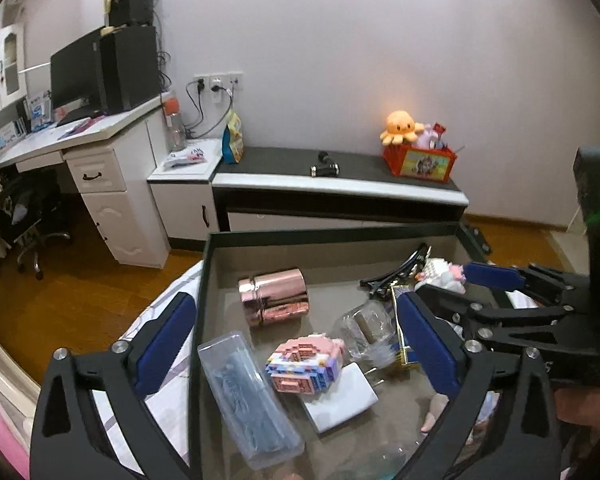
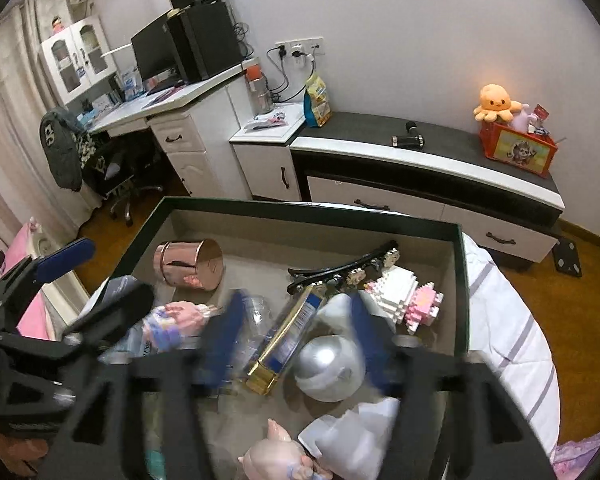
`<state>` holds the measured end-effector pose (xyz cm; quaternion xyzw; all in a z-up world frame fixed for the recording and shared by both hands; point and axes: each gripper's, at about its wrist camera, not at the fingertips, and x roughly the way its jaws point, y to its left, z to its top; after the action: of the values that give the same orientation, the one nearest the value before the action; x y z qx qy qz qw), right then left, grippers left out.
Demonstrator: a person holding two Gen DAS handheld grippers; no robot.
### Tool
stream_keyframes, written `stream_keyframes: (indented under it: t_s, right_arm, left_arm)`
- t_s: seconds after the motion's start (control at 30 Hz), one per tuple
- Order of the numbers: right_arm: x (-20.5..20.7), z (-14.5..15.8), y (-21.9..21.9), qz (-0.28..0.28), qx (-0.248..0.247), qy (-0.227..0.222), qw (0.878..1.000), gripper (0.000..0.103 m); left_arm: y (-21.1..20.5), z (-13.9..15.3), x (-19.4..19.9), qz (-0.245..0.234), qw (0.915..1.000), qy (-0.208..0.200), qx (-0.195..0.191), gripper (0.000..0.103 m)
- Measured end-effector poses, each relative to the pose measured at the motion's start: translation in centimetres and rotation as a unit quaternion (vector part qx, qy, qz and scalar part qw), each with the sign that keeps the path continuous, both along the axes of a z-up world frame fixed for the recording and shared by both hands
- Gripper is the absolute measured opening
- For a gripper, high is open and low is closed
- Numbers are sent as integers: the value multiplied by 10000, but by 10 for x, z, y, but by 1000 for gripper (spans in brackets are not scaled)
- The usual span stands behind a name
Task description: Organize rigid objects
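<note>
Clutter fills the box (image 1: 212,264): a copper tin (image 1: 274,296) on its side, a clear case (image 1: 248,400), a pink brick model (image 1: 304,364) leaning on a white charger (image 1: 340,396), a hair clip (image 2: 340,268), a gold packet (image 2: 284,340), a silver ball (image 2: 328,364) and a white brick model (image 2: 400,296). The left gripper (image 1: 300,344) hangs over the pink model with jaws wide apart and empty, its left finger outside the box wall. The right gripper (image 2: 296,336) is blurred; its jaws look apart, straddling the packet and ball, though I cannot be sure nothing is touched. Risks: a jaw closing on two things at once, the ball or tin rolling when nudged, brick models breaking under a hard pinch, and the two grippers colliding, being near each other.
</note>
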<state>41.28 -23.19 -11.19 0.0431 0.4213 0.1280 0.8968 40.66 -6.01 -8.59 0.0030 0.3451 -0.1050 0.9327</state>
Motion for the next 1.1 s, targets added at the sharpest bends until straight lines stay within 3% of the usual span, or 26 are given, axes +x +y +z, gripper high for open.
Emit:
stream_keyframes:
  t_s: [0.03, 0.2, 0.23, 0.27, 0.47, 0.7, 1.1]
  right_arm:
    - [-2, 1, -3, -65, 62, -23, 10000, 86]
    - [-22, 20, -11, -373, 249, -369, 9983, 88]
    - [-28, 25, -13, -462, 306, -471, 9974, 100]
    - [-32, 30, -14, -543, 346, -534, 9965, 103]
    - [-71, 58, -11, -837, 362, -903, 9917, 103]
    - [-146, 79, -10, -929, 497, -1222, 9869, 103]
    - [-257, 92, -7, -1084, 315, -1701, 9789, 103]
  left_arm:
    - [2, 3, -4, 37, 10000, -40, -1, 103]
    - [13, 25, -34, 148, 9994, -317, -27, 103]
    - [15, 28, -42, 172, 9992, -368, -31, 103]
    - [18, 30, -48, 191, 9990, -403, -35, 103]
    - [30, 49, -96, 296, 9977, -607, -31, 103]
    - [36, 68, -157, 430, 9953, -865, 9, 103]
    - [40, 76, -252, 519, 9929, -1067, -36, 103]
